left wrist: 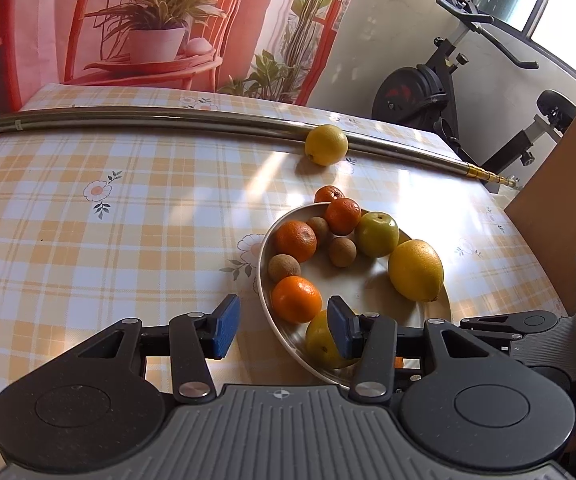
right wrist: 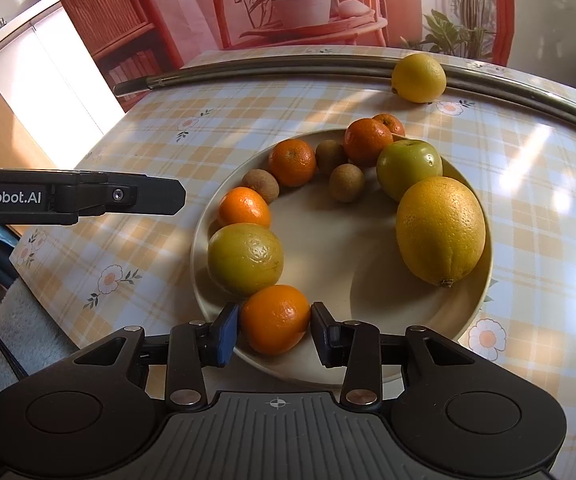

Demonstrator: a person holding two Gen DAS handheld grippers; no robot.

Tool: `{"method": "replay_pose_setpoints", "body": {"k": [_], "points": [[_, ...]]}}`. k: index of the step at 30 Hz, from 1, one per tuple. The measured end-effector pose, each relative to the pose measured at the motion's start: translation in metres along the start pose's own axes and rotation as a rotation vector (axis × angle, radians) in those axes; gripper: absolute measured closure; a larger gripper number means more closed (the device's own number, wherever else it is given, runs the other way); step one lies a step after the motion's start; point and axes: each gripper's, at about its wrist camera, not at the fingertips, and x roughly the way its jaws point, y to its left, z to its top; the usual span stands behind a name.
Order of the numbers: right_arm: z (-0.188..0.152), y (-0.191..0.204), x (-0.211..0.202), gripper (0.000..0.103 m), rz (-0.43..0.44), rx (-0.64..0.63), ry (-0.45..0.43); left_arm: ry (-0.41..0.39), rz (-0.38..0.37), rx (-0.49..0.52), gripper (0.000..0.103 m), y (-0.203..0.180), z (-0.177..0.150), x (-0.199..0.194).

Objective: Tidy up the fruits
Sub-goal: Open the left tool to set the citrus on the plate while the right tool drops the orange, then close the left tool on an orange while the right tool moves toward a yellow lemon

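One mandarin point(right wrist: 275, 319) sits clamped between the right tool's point(right wrist: 275, 332) nearly closed pads.

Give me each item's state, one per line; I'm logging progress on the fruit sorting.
Right gripper: shut on the nearest mandarin, at the plate's near rim.
Left gripper: open, empty, over the plate's edge.
Plate: holds a ring of fruit, centre bare.
Far lemon: off the plate, against the metal pole.
Large lemon: lying in the plate.
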Motion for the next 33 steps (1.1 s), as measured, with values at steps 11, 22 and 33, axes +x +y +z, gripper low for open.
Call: {"method": "replay_pose_setpoints", "body": {"k": [11, 22, 33], "points": [[0.008, -0.015, -0.026, 0.059, -0.035, 0.029, -0.087, -0.027, 0.013, -0.05, 0.052, 0.011, 0.009, -0.006], [0.03, -0.062, -0.058, 0.059, -0.124, 0.09, -0.23, -0.11, 0.068, -0.035, 0.052, 0.025, 0.052, -0.019], [0.059, -0.098, -0.062, 0.059, -0.198, 0.112, -0.304, -0.133, 0.094, 0.022, 0.052, 0.008, 0.097, 0.001]]}}
